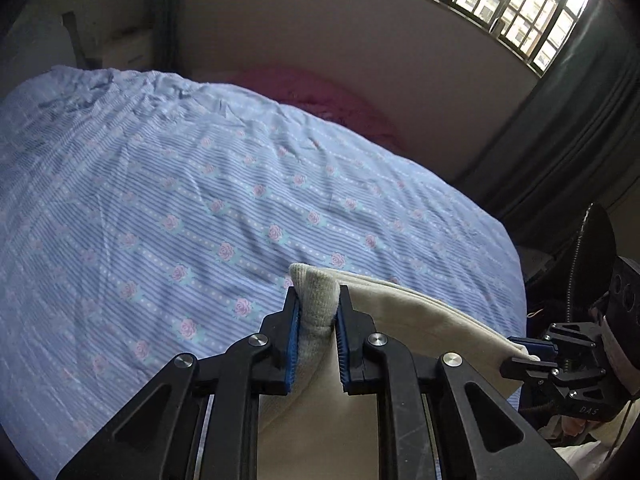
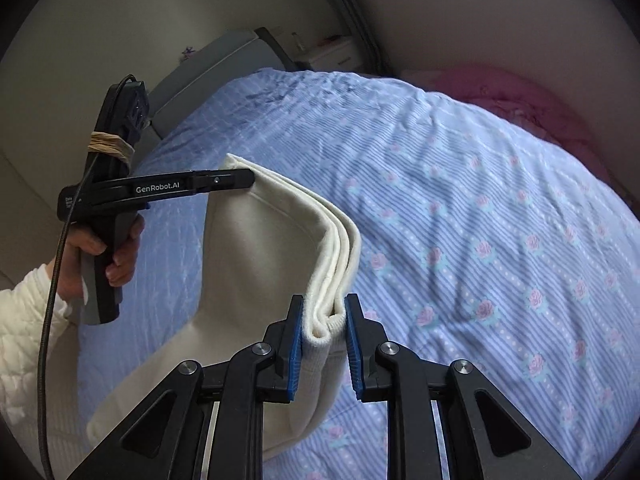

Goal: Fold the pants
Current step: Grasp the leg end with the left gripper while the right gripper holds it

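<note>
The cream pants [image 1: 404, 312] hang lifted above the bed, stretched between both grippers. My left gripper [image 1: 318, 314] is shut on a ribbed corner of the cloth, which bunches between its blue pads. In the right wrist view my right gripper [image 2: 324, 330] is shut on several stacked layers of the ribbed edge of the pants [image 2: 256, 248]. The left gripper [image 2: 246, 178] shows there at the upper left, pinching the far corner, held by a hand [image 2: 120, 256] in a white quilted sleeve [image 2: 24, 340]. The right gripper [image 1: 528, 354] also shows at the right edge of the left wrist view. The lower part of the pants drops out of sight beneath the grippers.
A bed with a blue striped, rose-patterned sheet [image 1: 180, 200] fills the space below. A pink blanket [image 2: 520, 96] lies at its far side by the wall. A barred window [image 1: 500, 4] and a dark curtain [image 1: 572, 128] stand to the right. Grey furniture [image 2: 224, 56] sits beyond the bed.
</note>
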{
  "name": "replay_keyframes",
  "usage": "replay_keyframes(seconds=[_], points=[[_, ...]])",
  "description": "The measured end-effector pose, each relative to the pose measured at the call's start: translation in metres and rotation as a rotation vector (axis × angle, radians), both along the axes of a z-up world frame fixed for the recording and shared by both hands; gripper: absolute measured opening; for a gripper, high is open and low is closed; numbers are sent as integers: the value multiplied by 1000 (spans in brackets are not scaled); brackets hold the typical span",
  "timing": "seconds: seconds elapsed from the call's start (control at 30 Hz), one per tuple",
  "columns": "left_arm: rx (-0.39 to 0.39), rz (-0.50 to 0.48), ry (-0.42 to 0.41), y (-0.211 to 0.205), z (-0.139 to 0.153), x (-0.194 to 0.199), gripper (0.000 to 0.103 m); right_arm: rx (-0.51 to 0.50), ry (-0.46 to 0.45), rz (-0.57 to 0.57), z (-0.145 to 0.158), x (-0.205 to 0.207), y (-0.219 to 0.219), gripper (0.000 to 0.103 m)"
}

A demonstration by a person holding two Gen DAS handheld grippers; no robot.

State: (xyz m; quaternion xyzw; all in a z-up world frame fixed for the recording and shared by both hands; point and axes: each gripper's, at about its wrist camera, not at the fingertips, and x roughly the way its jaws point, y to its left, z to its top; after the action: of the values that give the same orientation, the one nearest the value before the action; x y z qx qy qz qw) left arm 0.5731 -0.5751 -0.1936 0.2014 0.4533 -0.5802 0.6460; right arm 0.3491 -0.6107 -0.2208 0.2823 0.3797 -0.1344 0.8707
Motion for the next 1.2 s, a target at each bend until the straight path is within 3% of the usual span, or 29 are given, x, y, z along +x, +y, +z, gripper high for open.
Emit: replay_keyframes(seconds=[0.23,0.5,0.67,0.97,1.1,1.2], points=[[-36,53,-82,99,56,11,17,-121,-18,101,63,4,73,21],[-35,151,-62,215,49,22,17,-200,23,235,84,16,192,21],[-38,180,-22,280,20,27,17,-206,78,308,67,23,267,21],[17,218,54,379,-58,30,17,-186,245,458,-3,36,386,21],[73,250,42,417,-83,31,22,-193,306,537,-33,41,424,21],[141,290,-27,445,-92,28,24,-219,347,595,-51,40,450,21]])
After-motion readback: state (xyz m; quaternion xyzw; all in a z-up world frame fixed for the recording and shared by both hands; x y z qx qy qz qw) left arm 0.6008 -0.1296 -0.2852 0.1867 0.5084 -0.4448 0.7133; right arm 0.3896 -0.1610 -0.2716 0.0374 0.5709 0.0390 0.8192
